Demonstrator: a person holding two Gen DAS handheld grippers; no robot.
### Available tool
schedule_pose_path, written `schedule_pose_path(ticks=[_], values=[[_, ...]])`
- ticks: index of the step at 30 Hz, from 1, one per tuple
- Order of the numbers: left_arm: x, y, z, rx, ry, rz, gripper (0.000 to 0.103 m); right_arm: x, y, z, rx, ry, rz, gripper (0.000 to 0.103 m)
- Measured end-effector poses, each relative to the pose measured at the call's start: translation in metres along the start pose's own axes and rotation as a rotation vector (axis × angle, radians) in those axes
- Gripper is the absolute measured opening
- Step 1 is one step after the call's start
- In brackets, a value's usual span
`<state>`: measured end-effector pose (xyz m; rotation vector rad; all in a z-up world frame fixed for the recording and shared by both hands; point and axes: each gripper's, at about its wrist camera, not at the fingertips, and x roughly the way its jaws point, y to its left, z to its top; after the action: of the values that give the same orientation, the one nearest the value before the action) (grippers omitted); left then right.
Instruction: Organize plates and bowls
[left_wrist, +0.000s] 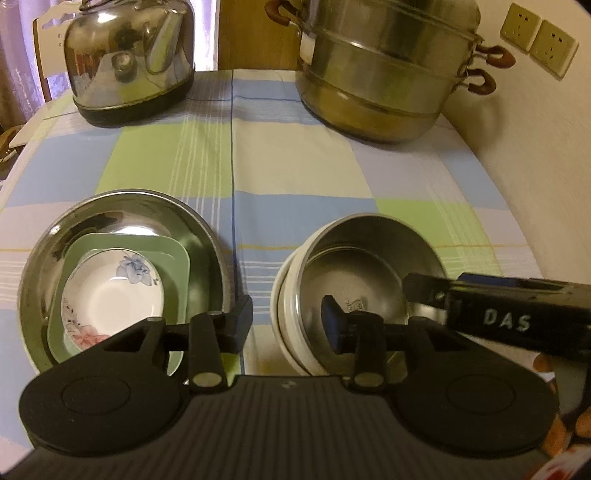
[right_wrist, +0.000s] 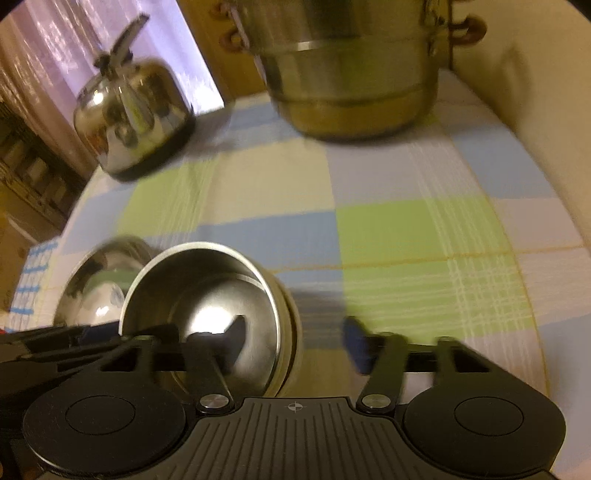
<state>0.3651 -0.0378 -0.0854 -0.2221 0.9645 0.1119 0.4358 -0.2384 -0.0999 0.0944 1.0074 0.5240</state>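
In the left wrist view a wide steel plate (left_wrist: 40, 258) holds a green square plate (left_wrist: 177, 254) and a white flowered dish (left_wrist: 107, 295). To its right a steel bowl (left_wrist: 369, 251) sits nested in white bowls (left_wrist: 284, 321). My left gripper (left_wrist: 288, 317) is open, its jaws astride the near left rim of the bowl stack. My right gripper (right_wrist: 291, 343) is open, astride the stack's right rim (right_wrist: 273, 314); its body shows in the left wrist view (left_wrist: 517, 317). The steel plate also shows at the left of the right wrist view (right_wrist: 85, 280).
A steel kettle (left_wrist: 129, 59) stands at the back left and a tall steel steamer pot (left_wrist: 388, 74) at the back right, on a checked tablecloth (left_wrist: 295, 166). A wall with sockets (left_wrist: 535, 40) runs along the right.
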Motion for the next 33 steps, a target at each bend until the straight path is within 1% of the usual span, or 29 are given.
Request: schedule_pose_path(ticks=[4, 6, 9, 14, 18, 22, 33], values=[[-0.022, 0.005, -0.003, -0.007, -0.036, -0.012, 0.042, -0.018, -0.002, -0.001, 0.020, -0.033, 0.015, 0.066], [-0.035, 0.007, -0.006, -0.007, -0.057, -0.007, 0.052, -0.028, -0.002, -0.002, 0.032, -0.049, 0.025, 0.066], [-0.054, 0.012, -0.012, -0.010, -0.082, -0.002, 0.056, -0.045, 0.000, -0.008, 0.044, -0.071, 0.046, 0.067], [-0.083, 0.022, -0.028, -0.010, -0.098, -0.005, 0.063, -0.072, 0.009, -0.024, 0.050, -0.093, 0.067, 0.073], [-0.100, 0.034, -0.046, -0.011, -0.095, -0.009, 0.066, -0.087, 0.020, -0.040, 0.050, -0.099, 0.074, 0.076], [-0.114, 0.047, -0.066, -0.011, -0.076, -0.004, 0.066, -0.097, 0.034, -0.062, 0.048, -0.088, 0.064, 0.077], [-0.152, 0.077, -0.105, 0.007, -0.062, -0.013, 0.067, -0.108, 0.075, -0.114, 0.048, -0.023, 0.061, 0.078]])
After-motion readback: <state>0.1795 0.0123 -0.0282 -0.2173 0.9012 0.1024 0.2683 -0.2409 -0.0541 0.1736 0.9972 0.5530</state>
